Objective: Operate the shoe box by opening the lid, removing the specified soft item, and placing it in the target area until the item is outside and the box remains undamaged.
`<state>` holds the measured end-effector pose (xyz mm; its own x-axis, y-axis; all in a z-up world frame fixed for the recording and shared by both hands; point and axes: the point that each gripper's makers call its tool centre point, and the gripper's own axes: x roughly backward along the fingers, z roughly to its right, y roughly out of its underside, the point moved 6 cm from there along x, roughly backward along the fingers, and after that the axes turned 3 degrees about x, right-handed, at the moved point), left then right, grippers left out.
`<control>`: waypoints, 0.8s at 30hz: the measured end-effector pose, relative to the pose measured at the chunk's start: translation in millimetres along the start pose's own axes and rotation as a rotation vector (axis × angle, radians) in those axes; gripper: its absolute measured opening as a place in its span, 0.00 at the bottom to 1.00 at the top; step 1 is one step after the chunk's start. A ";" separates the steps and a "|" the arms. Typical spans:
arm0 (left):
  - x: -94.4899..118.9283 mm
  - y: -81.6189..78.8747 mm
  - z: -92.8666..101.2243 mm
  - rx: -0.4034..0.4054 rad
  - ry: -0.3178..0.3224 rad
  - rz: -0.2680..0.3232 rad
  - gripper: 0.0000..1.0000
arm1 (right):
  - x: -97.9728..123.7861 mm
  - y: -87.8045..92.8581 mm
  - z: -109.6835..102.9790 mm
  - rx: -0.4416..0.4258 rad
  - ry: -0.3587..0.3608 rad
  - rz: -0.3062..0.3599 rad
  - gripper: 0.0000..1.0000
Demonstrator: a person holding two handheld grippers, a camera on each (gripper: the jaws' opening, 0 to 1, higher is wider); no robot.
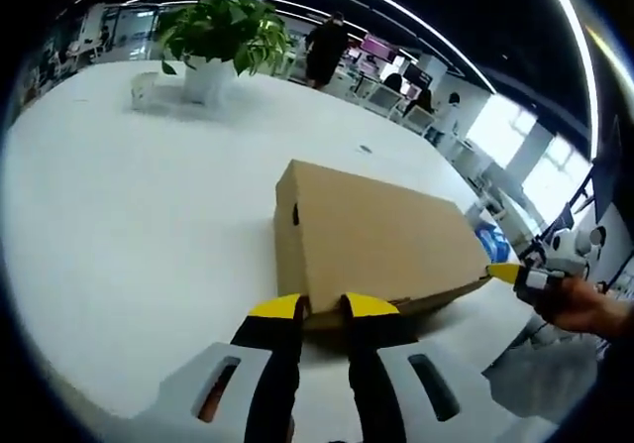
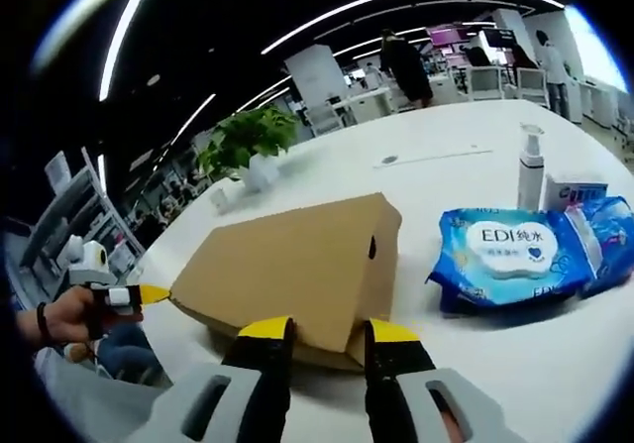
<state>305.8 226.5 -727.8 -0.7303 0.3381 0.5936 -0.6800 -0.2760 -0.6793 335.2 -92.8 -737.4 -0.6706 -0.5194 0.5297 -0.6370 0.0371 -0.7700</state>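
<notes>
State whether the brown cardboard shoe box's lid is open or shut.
Nearly shut: the brown cardboard shoe box has its lid down, with only a thin gap along the lower edge.

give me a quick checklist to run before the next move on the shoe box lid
1. Lid state: the shoe box has its lid down, with a slight gap at the corner by the right gripper. Ok to start opening.
2. Left gripper: jaw tips at the box's near lower edge, jaws apart. Whether they touch cardboard: cannot tell.
3. Right gripper: tips at the opposite end, jaws apart. Ok.
4. Box damage: no dents or tears on the faces in view. Ok.
5. Placement space: bare white table on the potted plant side; wipes packs and spray bottle on the other. Ok.
6. Soft item inside: cannot tell.
</notes>
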 end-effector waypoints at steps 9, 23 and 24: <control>-31.9 -22.7 14.3 -0.011 -0.007 0.000 0.14 | -14.8 -21.7 23.9 -0.003 0.042 0.006 0.24; -45.7 -32.1 25.8 -0.030 -0.004 -0.023 0.14 | -12.3 -29.7 27.0 -0.026 0.064 0.003 0.24; -45.3 -32.0 25.9 -0.022 -0.005 -0.025 0.14 | -11.6 -28.9 26.2 -0.037 0.063 0.001 0.24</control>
<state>359.0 196.7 -721.8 -0.7136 0.3398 0.6126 -0.6963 -0.2476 -0.6737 371.3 -110.1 -730.6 -0.6932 -0.4647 0.5509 -0.6491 0.0701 -0.7575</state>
